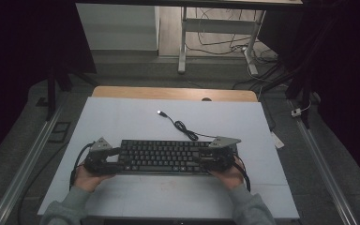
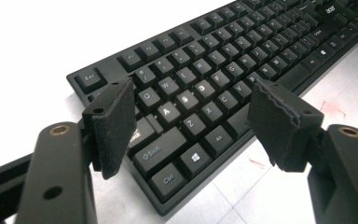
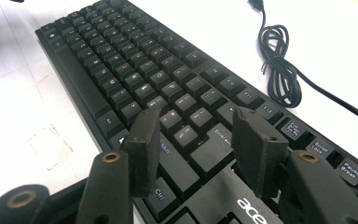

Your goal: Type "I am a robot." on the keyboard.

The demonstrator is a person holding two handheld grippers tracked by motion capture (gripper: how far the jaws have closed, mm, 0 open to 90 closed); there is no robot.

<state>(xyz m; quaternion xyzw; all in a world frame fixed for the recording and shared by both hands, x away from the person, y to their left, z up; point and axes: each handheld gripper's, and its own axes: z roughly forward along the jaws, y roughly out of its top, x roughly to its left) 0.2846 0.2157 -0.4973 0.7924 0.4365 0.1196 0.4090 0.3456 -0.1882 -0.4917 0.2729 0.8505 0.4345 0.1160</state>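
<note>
A black keyboard point(image 1: 164, 157) lies flat on the white table point(image 1: 122, 117), close to the near edge. Its black cable point(image 1: 185, 129) runs off the back in a loose coil and ends in a USB plug point(image 1: 160, 112). My left gripper point(image 1: 117, 159) is at the keyboard's left end. In the left gripper view the left gripper point(image 2: 191, 100) stands wide open just above the keyboard point(image 2: 205, 79), around the A to C keys, with no pad pressing. My right gripper point(image 1: 201, 158) is at the right end; the right gripper point(image 3: 196, 123) is open above the Enter and Shift keys of the keyboard point(image 3: 135, 70).
The coiled cable point(image 3: 279, 70) lies behind the keyboard's right half. A wooden strip point(image 1: 168, 93) borders the table's far edge. Beyond it stand desk legs point(image 1: 183, 47) and loose wires on the floor. Metal rails point(image 1: 28, 159) run along both sides of the table.
</note>
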